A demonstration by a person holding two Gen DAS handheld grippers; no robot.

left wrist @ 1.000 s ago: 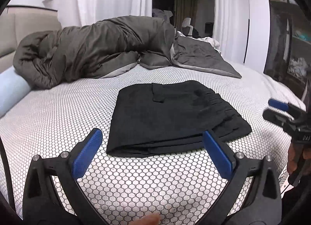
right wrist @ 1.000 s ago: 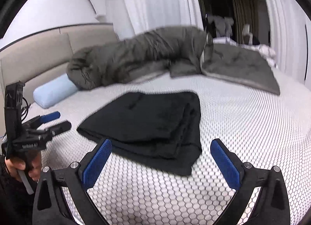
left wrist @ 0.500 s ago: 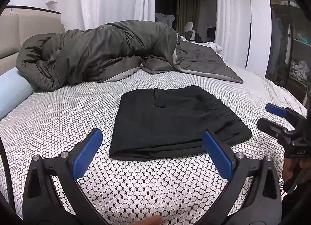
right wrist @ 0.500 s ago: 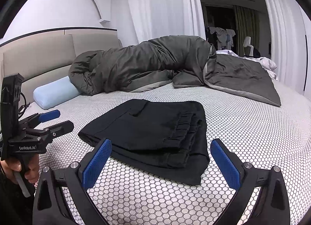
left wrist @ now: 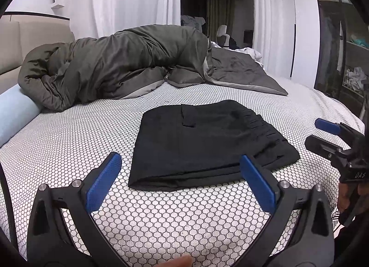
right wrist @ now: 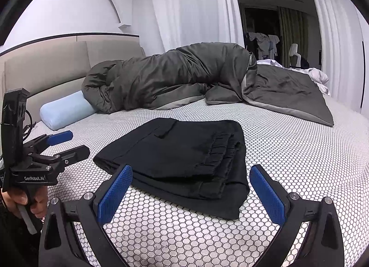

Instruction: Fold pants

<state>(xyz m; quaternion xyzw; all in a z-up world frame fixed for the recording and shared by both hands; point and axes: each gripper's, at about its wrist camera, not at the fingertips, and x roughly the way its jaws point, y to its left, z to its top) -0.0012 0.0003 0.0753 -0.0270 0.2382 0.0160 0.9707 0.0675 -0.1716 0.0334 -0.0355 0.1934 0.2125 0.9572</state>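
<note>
**A:** Start with the tools. The left gripper point(left wrist: 180, 179) has its blue pads spread wide with nothing between them, hanging just short of the near edge of the pants point(left wrist: 207, 145). The right gripper point(right wrist: 190, 192) is the same: splayed, empty, poised over the near corner on its side.

**B:** And the pants themselves?

**A:** Black, lying as a flat, roughly square packet on the honeycomb-patterned bedsheet point(left wrist: 87, 133), about mid-bed. The gathered waistband point(right wrist: 221, 151) is stacked at the right-hand side, and the layers sit fairly even. A grey duvet point(left wrist: 120, 68) is heaped well behind them, with a pale blue bolster point(right wrist: 64, 111) by the headboard.

**B:** So what is the step?

**A:** My reading is that the folding is nearly or wholly finished, so the step is a check and perhaps a tidy. If one more fold is wanted, each tool should pinch a near corner through all layers, lift low, and carry the edge across to meet the far one.

**B:** Anything to watch?

**A:** The bottom layer pokes out past the upper ones at the right gripper's corner. A shallow pinch there would catch only that layer and drag the stack askew. I can't tell how many layers there are, since the black cloth hides the edges.
</note>
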